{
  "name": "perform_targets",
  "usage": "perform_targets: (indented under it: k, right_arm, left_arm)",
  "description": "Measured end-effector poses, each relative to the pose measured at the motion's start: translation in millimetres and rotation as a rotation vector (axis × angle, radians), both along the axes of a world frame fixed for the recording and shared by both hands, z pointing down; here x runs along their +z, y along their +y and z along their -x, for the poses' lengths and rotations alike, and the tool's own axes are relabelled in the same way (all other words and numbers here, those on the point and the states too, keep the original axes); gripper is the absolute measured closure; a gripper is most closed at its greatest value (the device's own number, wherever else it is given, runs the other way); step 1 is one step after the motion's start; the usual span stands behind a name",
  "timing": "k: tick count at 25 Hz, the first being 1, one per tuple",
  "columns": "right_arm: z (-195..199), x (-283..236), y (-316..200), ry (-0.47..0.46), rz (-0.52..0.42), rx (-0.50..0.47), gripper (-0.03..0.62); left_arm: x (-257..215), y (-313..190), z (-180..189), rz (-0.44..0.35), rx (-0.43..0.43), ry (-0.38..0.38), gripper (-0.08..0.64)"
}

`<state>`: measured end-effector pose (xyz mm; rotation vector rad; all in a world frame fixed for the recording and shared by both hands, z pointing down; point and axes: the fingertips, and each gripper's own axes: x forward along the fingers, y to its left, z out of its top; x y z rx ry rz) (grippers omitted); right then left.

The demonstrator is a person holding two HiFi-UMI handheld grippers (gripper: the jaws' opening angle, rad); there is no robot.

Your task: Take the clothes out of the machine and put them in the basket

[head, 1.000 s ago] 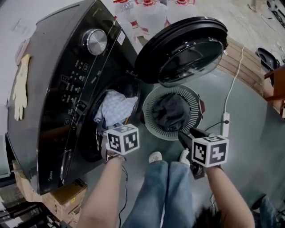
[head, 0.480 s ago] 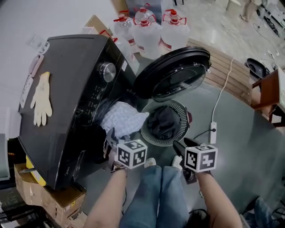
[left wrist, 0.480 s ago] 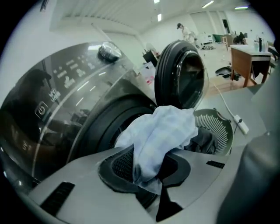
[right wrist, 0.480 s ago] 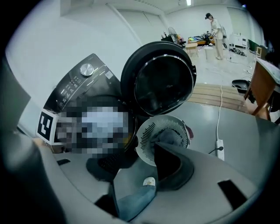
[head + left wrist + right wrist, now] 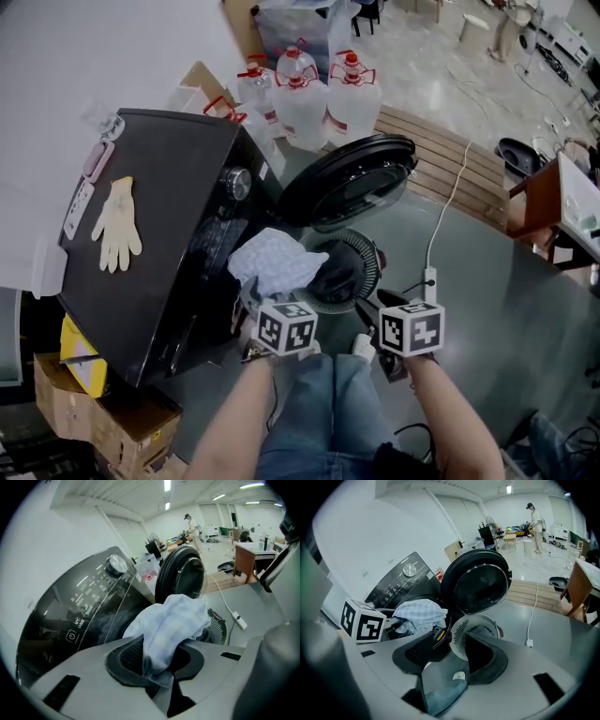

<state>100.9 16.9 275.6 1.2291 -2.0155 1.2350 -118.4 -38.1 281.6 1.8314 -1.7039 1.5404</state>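
Since a second ago both grippers have come up, and the pale checked cloth (image 5: 168, 620) has been drawn clear of the drum mouth toward the basket. The left gripper (image 5: 157, 656) is clenched on a lower fold of that cloth, which bunches up above its jaws. The right gripper (image 5: 450, 656) stands released, with only floor, a shoe and a trouser leg showing between its jaws.

One dark garment (image 5: 339, 274) already lies in the white slotted basket (image 5: 367, 246), which sits on the floor just below the open door (image 5: 352, 183). The pale cloth is out of the washing machine (image 5: 159, 253) but not yet in the basket; it hangs beside the rim. I judge the task well under way. Whether more remains in the drum I cannot tell.

Both forearms reach forward and down, the grippers side by side, angled downward.
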Motion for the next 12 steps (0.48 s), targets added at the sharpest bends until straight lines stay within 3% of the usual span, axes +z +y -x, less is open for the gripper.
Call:
perform_targets:
  k: [5, 12]
  right_arm:
    - [-10, -23, 5, 0.019, 0.011, 0.013, 0.379]
    - [-24, -51, 8, 0.024, 0.013, 0.046, 0.380]
  left_arm:
    - [-21, 8, -32, 0.038, 0.088, 0.053, 0.474]
    - [-28, 9, -76, 0.189, 0.162, 0.258, 0.472]
